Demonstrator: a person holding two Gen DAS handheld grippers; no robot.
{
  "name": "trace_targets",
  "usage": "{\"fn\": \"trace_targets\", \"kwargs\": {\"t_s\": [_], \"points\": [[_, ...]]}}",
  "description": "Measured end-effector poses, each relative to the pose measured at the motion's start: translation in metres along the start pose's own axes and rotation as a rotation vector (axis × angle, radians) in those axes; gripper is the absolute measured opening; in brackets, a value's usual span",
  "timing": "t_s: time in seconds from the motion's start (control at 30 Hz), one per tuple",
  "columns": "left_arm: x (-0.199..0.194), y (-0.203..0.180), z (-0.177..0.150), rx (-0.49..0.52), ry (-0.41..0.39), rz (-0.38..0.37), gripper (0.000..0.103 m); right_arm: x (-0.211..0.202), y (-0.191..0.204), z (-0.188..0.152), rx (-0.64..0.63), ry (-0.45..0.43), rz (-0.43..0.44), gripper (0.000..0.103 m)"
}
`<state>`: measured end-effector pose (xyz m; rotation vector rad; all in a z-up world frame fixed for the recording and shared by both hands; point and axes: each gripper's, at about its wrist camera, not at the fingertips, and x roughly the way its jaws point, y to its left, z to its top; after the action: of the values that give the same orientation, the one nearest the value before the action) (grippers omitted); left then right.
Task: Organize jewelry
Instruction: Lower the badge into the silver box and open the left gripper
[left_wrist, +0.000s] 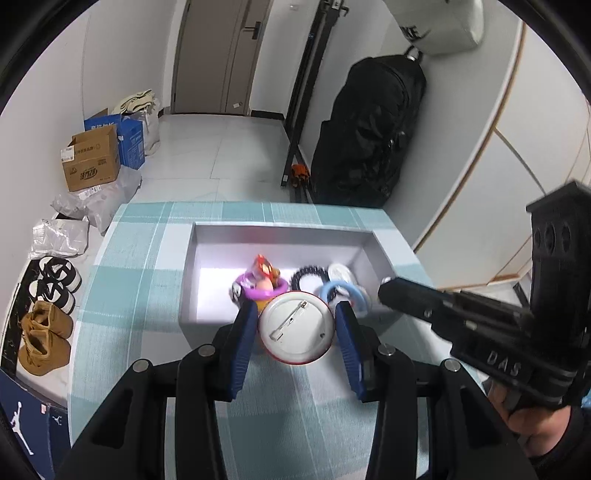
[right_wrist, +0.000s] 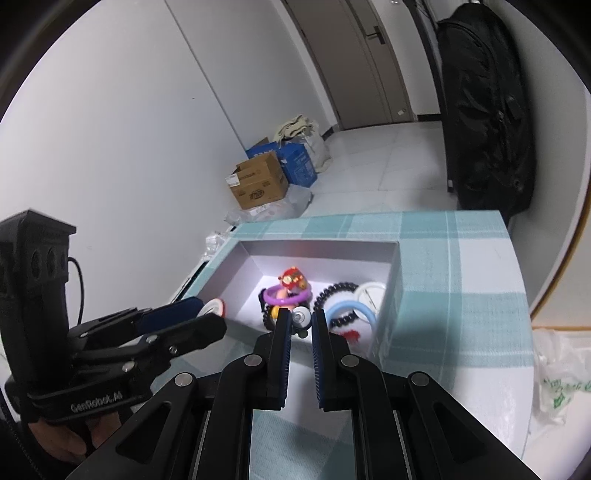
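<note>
A grey open box (left_wrist: 280, 236) stands on the teal checked tablecloth (left_wrist: 147, 280). Inside lie a purple ring (left_wrist: 264, 293), a red figure (left_wrist: 264, 269), a black coil band (left_wrist: 308, 277), a light blue ring (left_wrist: 345, 290) and a white disc (left_wrist: 340, 273). My left gripper (left_wrist: 297, 326) is shut on a round pin badge (left_wrist: 297, 326), back side up, over the box's near wall. My right gripper (right_wrist: 300, 321) holds a small silver-white round piece (right_wrist: 300, 316) between its fingertips above the box's near edge; the box (right_wrist: 321, 249) and its contents show there too.
Cardboard boxes (left_wrist: 94, 160) and plastic bags (left_wrist: 92, 199) sit on the floor at the left, with shoes (left_wrist: 46, 339) near the table. A black bag (left_wrist: 369, 129) leans on the far wall. A plastic bag (right_wrist: 554, 376) lies at the table's right.
</note>
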<state>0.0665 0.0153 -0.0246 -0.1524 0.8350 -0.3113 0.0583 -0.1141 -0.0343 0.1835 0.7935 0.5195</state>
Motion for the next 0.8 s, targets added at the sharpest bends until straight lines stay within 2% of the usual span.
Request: {"fn": "trace_targets", "kwargs": {"t_s": [0.1,0.5,0.8], "points": [[0.001,0.004,0.006,-0.011,-0.009,-0.008,0.038,0.005,0.001,0.006,-0.004,0.001,0.010,0.010],[0.021,0.024,0.023,-0.083,0.036,-0.042,0.038,0.024,-0.007,0.021,0.042,0.022,0.056,0.010],[0.040,0.026,0.028,-0.056,0.079,-0.031,0.038,0.036,-0.025,0.028,0.099,0.036,0.083,0.010]]}}
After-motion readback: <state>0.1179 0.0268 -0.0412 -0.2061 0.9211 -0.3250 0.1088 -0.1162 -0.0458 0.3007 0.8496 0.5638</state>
